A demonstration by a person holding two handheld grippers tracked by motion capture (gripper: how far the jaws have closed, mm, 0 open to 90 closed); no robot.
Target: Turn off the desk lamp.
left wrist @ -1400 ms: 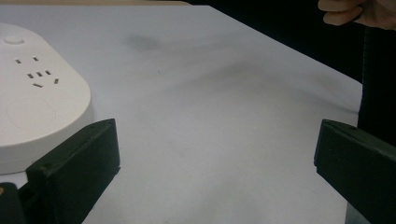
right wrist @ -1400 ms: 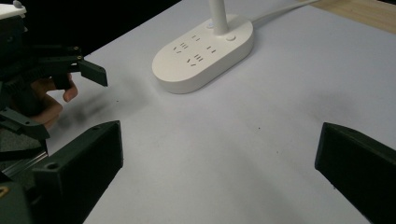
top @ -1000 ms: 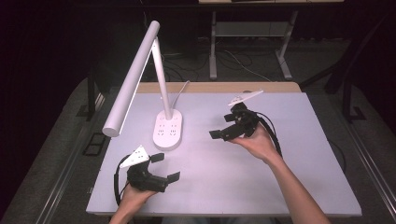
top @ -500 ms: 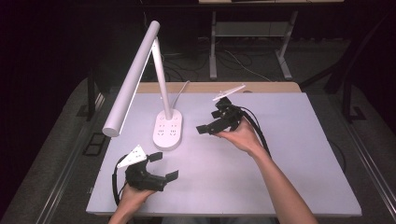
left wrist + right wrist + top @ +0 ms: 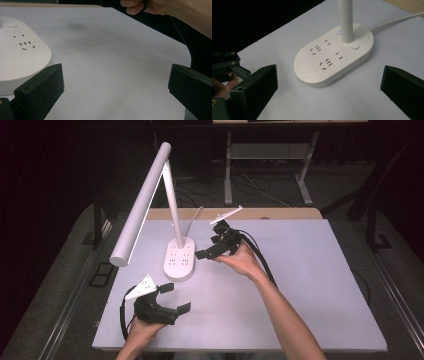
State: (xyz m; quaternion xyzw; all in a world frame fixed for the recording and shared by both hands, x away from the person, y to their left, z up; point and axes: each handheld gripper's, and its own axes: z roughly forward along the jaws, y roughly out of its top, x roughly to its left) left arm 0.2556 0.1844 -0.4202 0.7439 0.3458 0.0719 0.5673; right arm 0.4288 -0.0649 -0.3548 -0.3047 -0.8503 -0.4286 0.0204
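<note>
A white desk lamp stands on the table on an oval base (image 5: 179, 262) with socket holes, a slim pole (image 5: 171, 205) and a long bar head (image 5: 140, 210) that slants down to the left. My right gripper (image 5: 210, 247) hovers open just right of the base; in the right gripper view the base (image 5: 332, 60) lies ahead between the wide-spread jaws of that gripper (image 5: 329, 87). A round button (image 5: 355, 46) sits beside the pole (image 5: 345, 20). My left gripper (image 5: 176, 297) is open near the front edge, holding nothing, with the base (image 5: 17, 57) at its left.
The lamp's white cable (image 5: 397, 18) runs off the back of the white table (image 5: 300, 285). A wooden strip (image 5: 280, 213) borders the far edge. Dark floor, cables and a metal frame (image 5: 270, 155) lie beyond. The right hand (image 5: 160, 7) holds its gripper above the table.
My right gripper has moved left and slightly forward, from the table's back right toward the lamp base. The left gripper has barely shifted.
</note>
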